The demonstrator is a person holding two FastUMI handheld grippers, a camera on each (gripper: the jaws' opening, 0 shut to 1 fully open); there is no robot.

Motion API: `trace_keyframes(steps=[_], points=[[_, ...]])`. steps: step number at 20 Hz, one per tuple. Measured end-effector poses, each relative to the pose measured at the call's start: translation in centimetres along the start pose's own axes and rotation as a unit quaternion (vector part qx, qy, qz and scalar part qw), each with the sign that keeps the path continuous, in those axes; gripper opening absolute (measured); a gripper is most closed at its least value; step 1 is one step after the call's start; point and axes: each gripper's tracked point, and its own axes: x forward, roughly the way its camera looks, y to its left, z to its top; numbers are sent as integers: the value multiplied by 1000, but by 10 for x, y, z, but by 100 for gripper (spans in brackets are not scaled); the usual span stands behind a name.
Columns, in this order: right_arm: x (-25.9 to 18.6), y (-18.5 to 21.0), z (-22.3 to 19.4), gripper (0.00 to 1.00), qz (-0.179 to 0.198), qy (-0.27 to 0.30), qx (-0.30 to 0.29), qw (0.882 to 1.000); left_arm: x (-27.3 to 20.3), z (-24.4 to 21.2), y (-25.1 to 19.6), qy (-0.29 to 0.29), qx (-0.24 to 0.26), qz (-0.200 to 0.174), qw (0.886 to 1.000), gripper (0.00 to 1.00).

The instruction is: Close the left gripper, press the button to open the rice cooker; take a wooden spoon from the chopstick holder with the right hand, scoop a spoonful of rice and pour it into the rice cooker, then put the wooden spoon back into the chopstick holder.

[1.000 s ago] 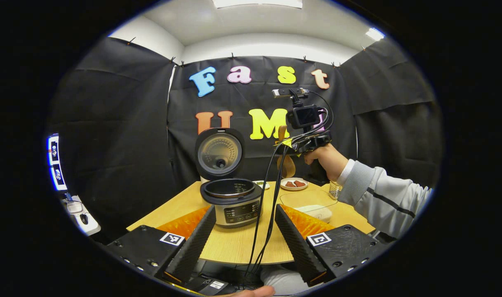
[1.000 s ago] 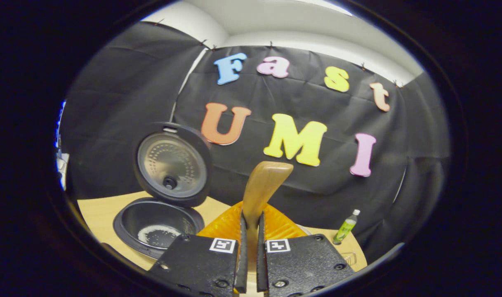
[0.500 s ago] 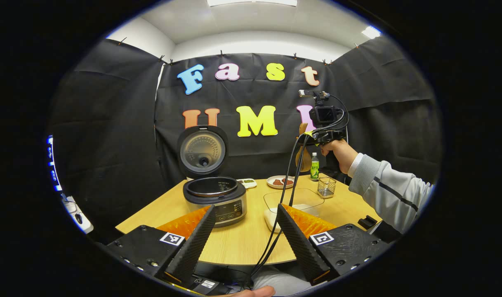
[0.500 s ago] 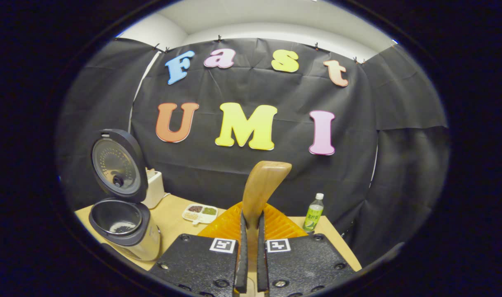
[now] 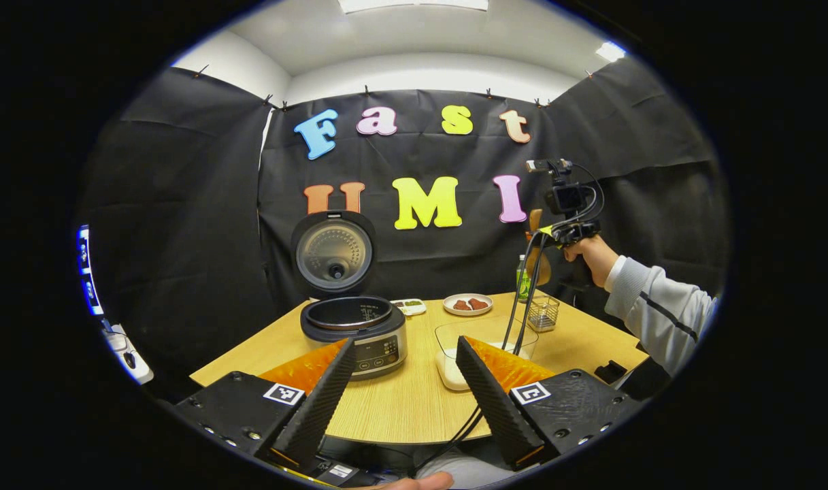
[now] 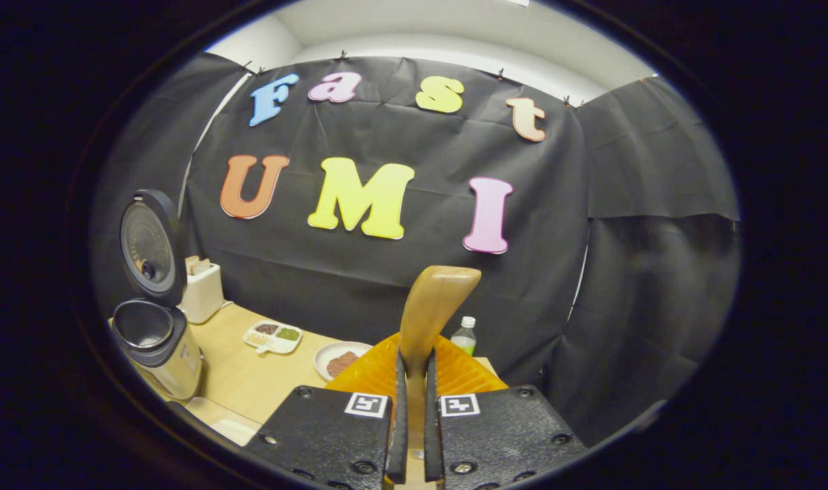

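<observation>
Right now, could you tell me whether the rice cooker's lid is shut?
No, in the left gripper view the rice cooker stands with its lid raised upright behind the open pot.

No legible text (bottle point(image 6: 463, 336) label blurred).

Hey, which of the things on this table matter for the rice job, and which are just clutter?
Belong to the job:
rice cooker, lid open
wooden spoon, clamped in right gripper
chopstick holder
rice container

Just lying about:
green bottle
snack plate
divided dish
</observation>
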Motion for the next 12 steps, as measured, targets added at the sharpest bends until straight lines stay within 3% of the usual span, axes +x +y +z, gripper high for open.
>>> trace_keyframes(steps=[8, 12], points=[[35, -20, -57, 16, -7, 36, 34, 999, 7, 7, 21, -15, -2, 18, 1000, 95], [50, -32, -66, 16, -16, 23, 31, 999, 10, 5, 37, -23, -4, 34, 999, 95]])
